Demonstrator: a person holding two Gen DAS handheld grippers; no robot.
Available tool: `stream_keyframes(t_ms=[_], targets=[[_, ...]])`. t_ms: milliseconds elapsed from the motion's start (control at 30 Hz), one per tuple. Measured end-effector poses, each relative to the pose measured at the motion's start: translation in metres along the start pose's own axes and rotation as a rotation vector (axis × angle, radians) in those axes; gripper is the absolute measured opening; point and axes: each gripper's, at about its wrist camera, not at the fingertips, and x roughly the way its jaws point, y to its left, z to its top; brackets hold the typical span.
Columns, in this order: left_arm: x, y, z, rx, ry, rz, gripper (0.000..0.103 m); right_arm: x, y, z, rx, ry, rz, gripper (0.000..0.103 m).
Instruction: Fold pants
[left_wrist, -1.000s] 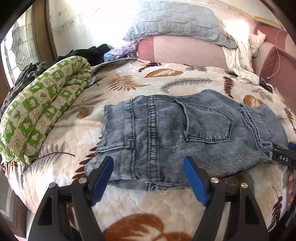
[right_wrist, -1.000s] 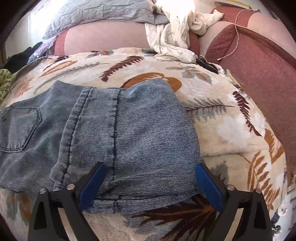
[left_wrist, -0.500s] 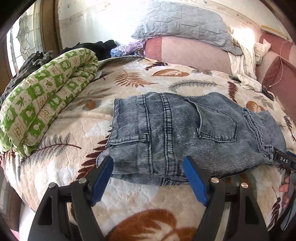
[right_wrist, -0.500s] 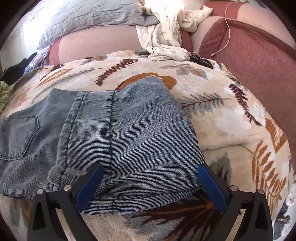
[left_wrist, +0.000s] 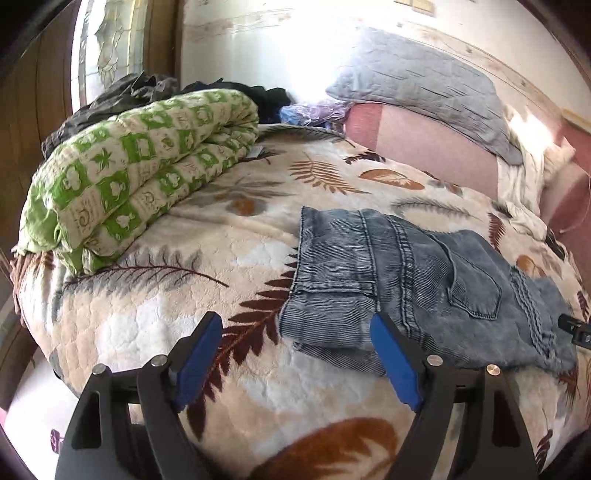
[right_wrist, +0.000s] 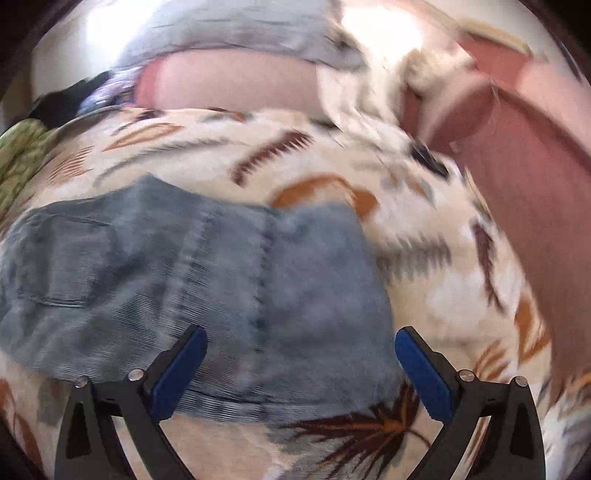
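Note:
The folded blue-grey denim pants (left_wrist: 406, 288) lie flat on the leaf-print blanket (left_wrist: 207, 258), back pocket up. My left gripper (left_wrist: 295, 347) is open and empty, near the pants' front left corner, with its right pad over the near edge. In the blurred right wrist view the pants (right_wrist: 221, 280) fill the lower middle. My right gripper (right_wrist: 299, 362) is open and empty, just above the pants' near right edge. The tip of the right gripper also shows at the far right of the left wrist view (left_wrist: 576, 328).
A rolled green-and-white quilt (left_wrist: 140, 177) lies at the left of the bed with dark clothes (left_wrist: 236, 92) behind it. A grey pillow (left_wrist: 417, 85) and pink bolster (left_wrist: 417, 144) line the back. A maroon sofa arm (right_wrist: 535, 177) stands at the right.
Both grippers have drawn back from the pants. The left one has swung left, so the pants now sit to its right. The right view has become blurred with motion.

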Motion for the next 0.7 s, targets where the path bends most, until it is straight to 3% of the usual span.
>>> stream_keyframes(t_ms=[367,567,700], targets=[[0.011,-0.002,0.000,0.002,0.044,-0.014,0.083,-0.041,0.147,0.080,-0.296,0.001,0.390,0.103],[0.019,-0.004,0.004,0.008,0.012,-0.011,0.083,-0.033,0.224,0.118,-0.410,0.059,0.499,0.103],[0.021,-0.009,0.004,0.030,-0.005,-0.012,0.083,-0.030,0.268,0.133,-0.515,0.067,0.512,0.103]])
